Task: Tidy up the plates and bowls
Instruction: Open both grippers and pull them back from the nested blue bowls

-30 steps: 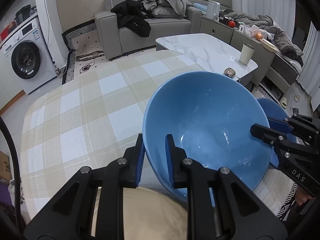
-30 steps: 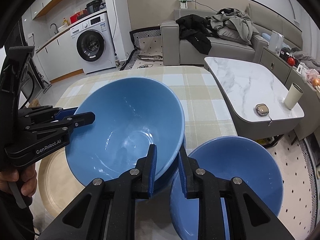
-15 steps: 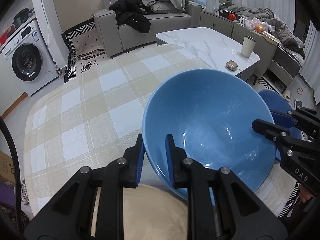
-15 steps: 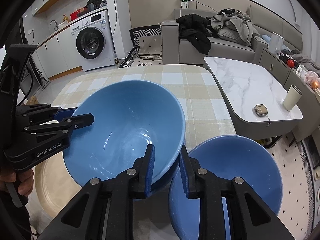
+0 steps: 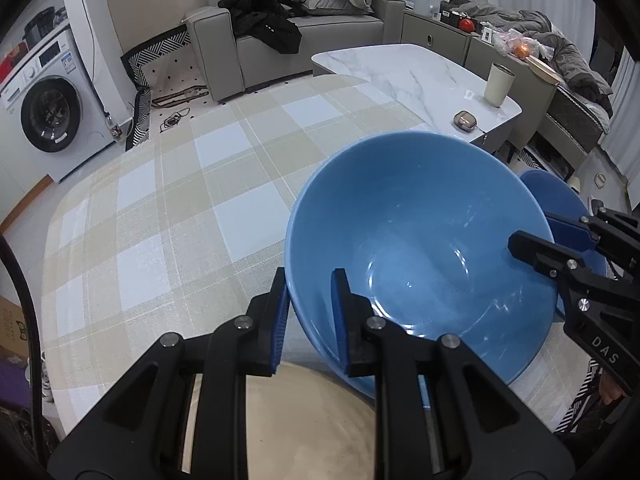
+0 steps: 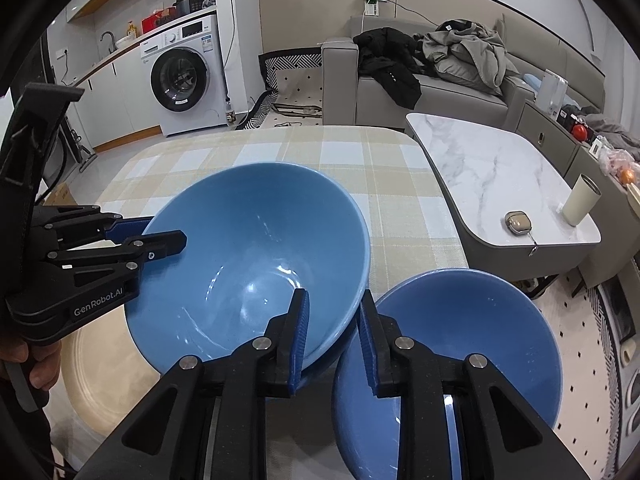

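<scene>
Both grippers clamped the same big blue bowl (image 5: 416, 240) by opposite rims: left gripper (image 5: 309, 312) pinched the near-left wall, one pad inside and one outside; right gripper (image 6: 333, 334) nipped the opposite edge, though its pads looked a bit looser on the rim, contact hard to confirm on the outer side. Bowl was held tilted, above the beige plate (image 6: 100, 376) and just beside a second, darker blue bowl (image 6: 452, 344) on the checked tablecloth (image 5: 168, 208). Risks, as a guess: glazed ceramic is slick and the grip was only on thin rim, so uneven pull between the hands could twist it out; if the right side let go first, the weight would swing on the left pinch and the bowl might drop onto the plate or knock the other bowl, chipping either. The second bowl sat close to the table edge, so a bump could push it off. Bowls were deep, round, glossy with highlights; the plate was matte, flat, speckled beige; the cloth was woven plaid.
</scene>
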Demonstrator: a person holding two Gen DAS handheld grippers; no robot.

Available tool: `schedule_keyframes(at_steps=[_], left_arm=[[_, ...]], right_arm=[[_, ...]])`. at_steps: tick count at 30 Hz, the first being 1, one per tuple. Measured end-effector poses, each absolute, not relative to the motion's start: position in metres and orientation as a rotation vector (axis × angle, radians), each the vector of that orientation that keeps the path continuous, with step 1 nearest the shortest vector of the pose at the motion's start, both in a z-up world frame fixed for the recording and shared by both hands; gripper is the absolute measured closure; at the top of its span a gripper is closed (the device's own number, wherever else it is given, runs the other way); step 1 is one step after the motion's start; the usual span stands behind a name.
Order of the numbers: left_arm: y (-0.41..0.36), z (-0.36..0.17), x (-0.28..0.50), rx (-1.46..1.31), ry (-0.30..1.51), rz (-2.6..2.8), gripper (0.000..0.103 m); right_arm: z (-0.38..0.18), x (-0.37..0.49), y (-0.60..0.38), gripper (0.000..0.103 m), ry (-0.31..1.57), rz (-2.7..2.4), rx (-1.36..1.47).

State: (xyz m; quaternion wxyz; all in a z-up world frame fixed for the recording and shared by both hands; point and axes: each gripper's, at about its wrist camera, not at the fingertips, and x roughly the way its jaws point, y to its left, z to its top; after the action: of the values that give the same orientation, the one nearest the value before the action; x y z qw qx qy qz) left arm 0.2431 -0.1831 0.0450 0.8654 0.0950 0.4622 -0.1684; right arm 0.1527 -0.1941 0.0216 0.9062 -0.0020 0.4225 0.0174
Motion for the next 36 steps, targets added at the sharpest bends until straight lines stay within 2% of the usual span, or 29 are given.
schedule_keyframes(at_steps=[6,11,12,14,16,17,20,22,27,29,30,31,36], left_arm=[[-0.183,0.045,0.243,0.197,0.963,-0.356,0.086],[-0.182,0.052,0.238,0.187,0.944,-0.377,0.078],[-0.181,0.054,0.236,0.183,0.941,-0.379,0.074],[-0.179,0.058,0.234,0.162,0.941,-0.389,0.063],[-0.176,0.064,0.229,0.130,0.931,-0.407,0.051],[-0.174,0.067,0.227,0.112,0.923,-0.418,0.049],[-0.170,0.077,0.219,0.071,0.908,-0.436,0.033],[-0.168,0.082,0.212,0.055,0.895,-0.440,0.024],[-0.165,0.093,0.192,0.025,0.868,-0.467,0.019],[-0.166,0.096,0.184,0.028,0.859,-0.469,0.013],[-0.167,0.097,0.180,0.029,0.854,-0.466,0.005],[-0.167,0.098,0.177,0.029,0.847,-0.458,0.001],[-0.171,0.100,0.165,-0.005,0.847,-0.460,0.001]], right_arm=[[0.022,0.152,-0.197,0.078,0.875,0.039,-0.007],[0.024,0.150,-0.199,0.076,0.870,0.031,-0.002],[0.025,0.150,-0.199,0.075,0.867,0.036,0.001],[0.028,0.147,-0.200,0.071,0.854,0.038,0.003],[0.031,0.145,-0.201,0.058,0.845,0.043,0.010],[0.033,0.144,-0.201,0.055,0.838,0.047,0.014],[0.039,0.139,-0.205,0.036,0.813,0.051,0.035],[0.043,0.135,-0.208,0.020,0.797,0.048,0.056],[0.055,0.121,-0.221,0.013,0.736,0.026,0.103],[0.061,0.115,-0.226,0.006,0.712,0.020,0.119],[0.063,0.112,-0.227,0.003,0.705,0.016,0.120],[0.066,0.109,-0.228,0.003,0.697,0.012,0.120],[0.075,0.094,-0.234,0.001,0.672,0.011,0.112]])
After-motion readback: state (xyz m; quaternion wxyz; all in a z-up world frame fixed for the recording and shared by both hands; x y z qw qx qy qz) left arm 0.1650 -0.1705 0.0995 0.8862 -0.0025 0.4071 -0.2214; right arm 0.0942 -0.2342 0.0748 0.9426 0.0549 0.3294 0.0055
